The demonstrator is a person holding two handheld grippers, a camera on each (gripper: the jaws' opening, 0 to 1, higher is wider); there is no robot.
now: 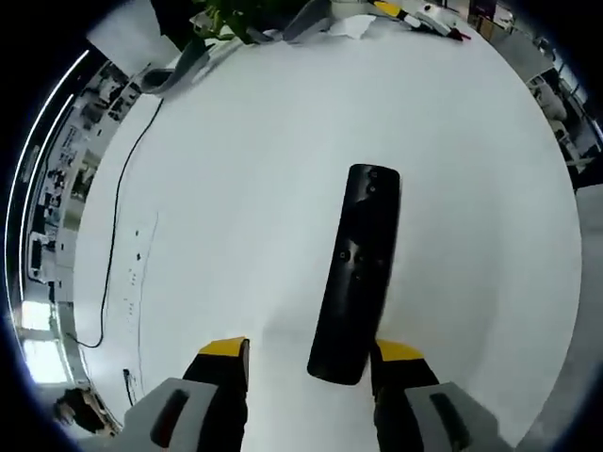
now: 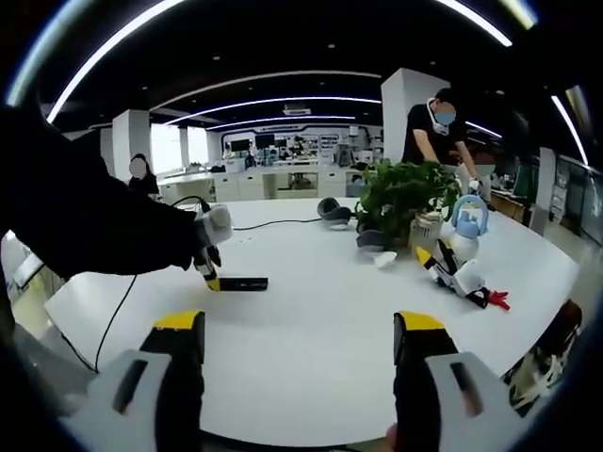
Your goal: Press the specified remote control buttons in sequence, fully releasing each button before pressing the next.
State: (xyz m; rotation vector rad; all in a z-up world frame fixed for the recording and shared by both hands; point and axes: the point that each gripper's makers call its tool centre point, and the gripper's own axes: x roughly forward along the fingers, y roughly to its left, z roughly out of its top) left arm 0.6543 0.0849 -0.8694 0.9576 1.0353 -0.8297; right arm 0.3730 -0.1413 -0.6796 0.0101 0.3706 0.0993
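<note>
Left hand-held gripper [image 1: 309,363]: from my seat I see its two yellow-tipped jaws spread apart, released, hovering low over the white worktop [image 1: 236,188]. The near end of the remote control sits in the gap between them, close against the right-hand jaw; I cannot tell whether that jaw touches it.

Remote control [image 1: 358,273]: black, slim, lying flat on the worktop. It runs away from the left hand-held gripper, tilted slightly to the right, its far end with small round buttons.

Right hand-held gripper [image 2: 300,339]: jaws wide apart, grasping nothing, held above the near edge of the worktop. In its view the left hand-held gripper [image 2: 209,268] appears ahead and to the left, at the end of a dark sleeve [image 2: 85,217], its tip down at the remote control [image 2: 243,282].

Containers: ahead and right of the right hand-held gripper stands a pot [image 2: 429,229] holding a leafy green plant [image 2: 400,193]. Just beside it is a light blue kettle [image 2: 468,215]; I cannot see what is inside.

Cable [image 1: 118,217]: thin, black, trailing over the worktop well to the left of the left hand-held gripper.

Person [image 2: 435,132]: standing beyond the plant, in a dark top.
</note>
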